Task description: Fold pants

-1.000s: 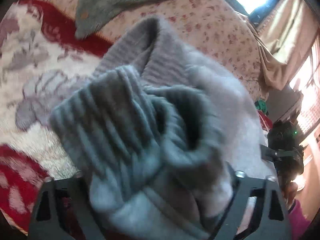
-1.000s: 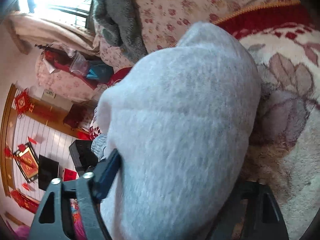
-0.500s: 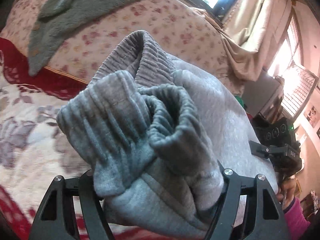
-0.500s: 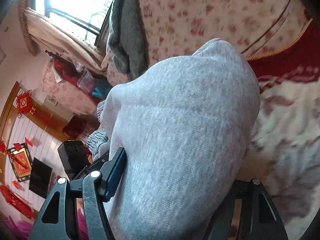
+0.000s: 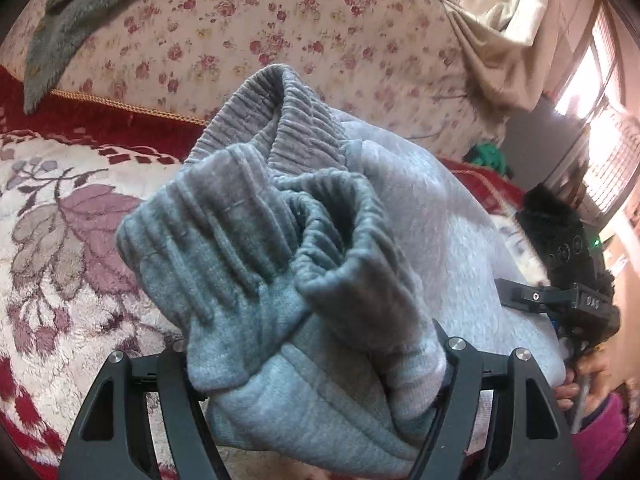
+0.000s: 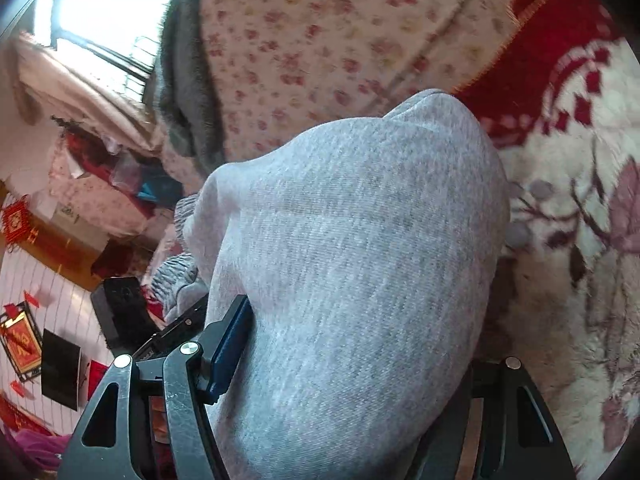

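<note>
A big soft blanket (image 5: pixel 60 248) covers the bed, cream with purple leaves and red edges. Behind it, at 12 o'clock in the left view, lies a flowery quilt (image 5: pixel 248 28) with a dark grey fuzzy cloth (image 5: pixel 68 12) draped over its top at 11 o'clock. At 2 o'clock hangs a beige curtain (image 5: pixel 504 24) next to a bright window (image 5: pixel 600 128).

The grey pants (image 5: pixel 280 264) fill the middle of the left view. Their ribbed, stretchy band is bunched and curled into a ring at the centre, with one fold standing up toward 12 o'clock. The left gripper (image 5: pixel 316 392) sits at 6 o'clock. Its two black fingers are on each side of the bunched band, and the cloth is squeezed tight between them, so the gripper is clamped on the pants. Its jaws have just been closing a little, with the pants between them. At 3 o'clock the other black tool shows, and at 4 o'clock a person's hand (image 5: pixel 588 372) in a pink sleeve (image 5: pixel 600 432) holds it.

In the right view the pants (image 6: pixel 352 264) are a big smooth grey hump in the middle, lifted above the blanket (image 6: pixel 568 240) at 3 o'clock. The right gripper (image 6: pixel 344 392) is at 6 o'clock. The cloth is packed between its fingers, and its blue pad (image 6: pixel 230 344) at 7 o'clock presses into the cloth, so it is clamped on the pants too. The quilt (image 6: pixel 320 40) is at 12 o'clock. At 9 o'clock is a wall with red decorations (image 6: pixel 20 220).
</note>
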The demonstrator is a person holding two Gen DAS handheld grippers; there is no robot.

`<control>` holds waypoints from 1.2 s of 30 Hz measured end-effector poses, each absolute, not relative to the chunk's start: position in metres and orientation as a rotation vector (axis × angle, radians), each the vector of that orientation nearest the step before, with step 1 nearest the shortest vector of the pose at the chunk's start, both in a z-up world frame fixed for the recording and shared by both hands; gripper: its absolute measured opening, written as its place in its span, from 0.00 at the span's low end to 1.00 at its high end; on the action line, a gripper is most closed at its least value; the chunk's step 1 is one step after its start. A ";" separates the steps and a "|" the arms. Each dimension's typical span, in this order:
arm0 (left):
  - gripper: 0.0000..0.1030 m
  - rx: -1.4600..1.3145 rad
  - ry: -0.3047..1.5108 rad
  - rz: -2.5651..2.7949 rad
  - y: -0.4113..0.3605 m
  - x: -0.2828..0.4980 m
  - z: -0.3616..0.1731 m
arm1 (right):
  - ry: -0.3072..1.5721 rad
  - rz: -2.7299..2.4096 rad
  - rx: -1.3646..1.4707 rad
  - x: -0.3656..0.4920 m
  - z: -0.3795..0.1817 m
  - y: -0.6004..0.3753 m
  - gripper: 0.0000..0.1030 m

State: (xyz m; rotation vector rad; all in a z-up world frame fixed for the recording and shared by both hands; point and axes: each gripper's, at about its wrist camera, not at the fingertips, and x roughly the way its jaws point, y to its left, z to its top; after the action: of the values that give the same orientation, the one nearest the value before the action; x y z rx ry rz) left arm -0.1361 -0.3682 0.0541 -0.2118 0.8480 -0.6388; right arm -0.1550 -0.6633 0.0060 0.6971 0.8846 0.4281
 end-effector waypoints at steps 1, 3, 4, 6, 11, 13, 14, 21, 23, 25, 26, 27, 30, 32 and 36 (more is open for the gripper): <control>0.73 -0.196 0.825 -0.641 -0.369 -0.139 0.055 | 0.893 0.418 0.707 -0.154 -0.001 -0.665 0.75; 0.77 -0.193 0.831 -0.649 -0.371 -0.140 0.054 | 0.896 0.397 0.715 -0.156 -0.005 -0.671 0.88; 0.81 -0.197 0.840 -0.649 -0.370 -0.139 0.053 | 0.905 0.368 0.702 -0.157 -0.004 -0.674 0.91; 0.86 -0.188 0.843 -0.643 -0.366 -0.138 0.050 | 0.910 0.331 0.671 -0.160 -0.001 -0.673 0.94; 0.97 -0.183 0.855 -0.615 -0.349 -0.141 0.046 | 0.895 0.181 0.541 -0.180 0.019 -0.662 0.95; 0.97 -0.168 0.855 -0.606 -0.343 -0.145 0.048 | 0.881 0.114 0.497 -0.190 0.027 -0.659 0.95; 0.97 -0.162 0.850 -0.603 -0.340 -0.148 0.049 | 0.872 0.085 0.482 -0.194 0.031 -0.657 0.95; 0.97 -0.145 0.838 -0.580 -0.323 -0.165 0.062 | 0.821 0.054 0.435 -0.219 0.048 -0.637 0.95; 0.97 -0.112 0.820 -0.570 -0.320 -0.171 0.068 | 0.812 0.044 0.391 -0.223 0.053 -0.625 0.95; 0.97 -0.093 0.812 -0.566 -0.318 -0.176 0.073 | 0.804 0.033 0.355 -0.224 0.057 -0.614 0.95; 0.97 -0.086 0.807 -0.563 -0.316 -0.178 0.076 | 0.798 0.032 0.343 -0.224 0.059 -0.609 0.95; 0.97 -0.077 0.800 -0.560 -0.316 -0.181 0.079 | 0.793 0.032 0.336 -0.225 0.061 -0.605 0.95; 0.97 -0.052 0.764 -0.545 -0.314 -0.189 0.093 | 0.784 0.042 0.324 -0.227 0.064 -0.593 0.95; 0.97 -0.045 0.746 -0.542 -0.312 -0.193 0.101 | 0.786 0.045 0.323 -0.228 0.064 -0.586 0.95; 0.97 -0.022 0.698 -0.554 -0.318 -0.199 0.121 | 0.775 0.031 0.305 -0.234 0.068 -0.578 0.95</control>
State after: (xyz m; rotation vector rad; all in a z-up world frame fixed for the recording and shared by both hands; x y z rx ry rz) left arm -0.1994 -0.3182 0.1210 -0.0219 0.6985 -0.5541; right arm -0.2337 -0.5779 0.0676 0.3048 0.7746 0.0308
